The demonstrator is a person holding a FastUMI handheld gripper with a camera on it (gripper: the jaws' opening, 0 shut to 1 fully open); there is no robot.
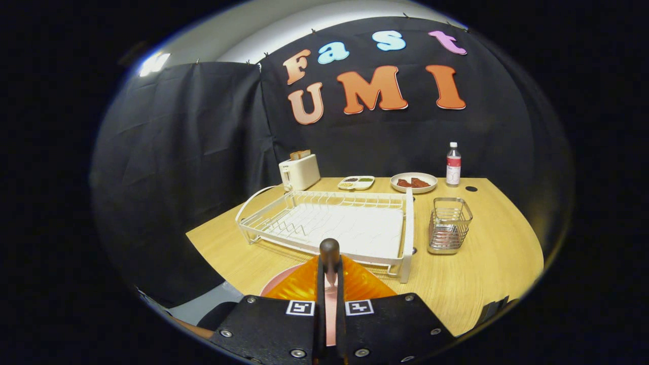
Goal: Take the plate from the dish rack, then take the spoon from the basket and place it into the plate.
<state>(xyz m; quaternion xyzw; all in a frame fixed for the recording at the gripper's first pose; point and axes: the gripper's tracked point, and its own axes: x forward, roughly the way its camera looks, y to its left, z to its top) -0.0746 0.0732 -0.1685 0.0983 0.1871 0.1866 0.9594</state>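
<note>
We saw the hand-held gripper low over the near edge of the table, its fingers drawn close together with a thin gap between. A dark rounded knob stood up at the fingertips; we took it for the spoon's handle end, pinched between the fingers, though we could not tell for certain. Just under and ahead of the fingers lay the pink plate on the table, close against the near rail of the rack. The rack was white wire, with nothing in it. To its right, just beside it, stood the metal basket, upright. Beyond the rack, along the far edge of the table: a toaster with a slice of bread in it, a small divided dish, a second plate with dark food, and a bottle.
</note>
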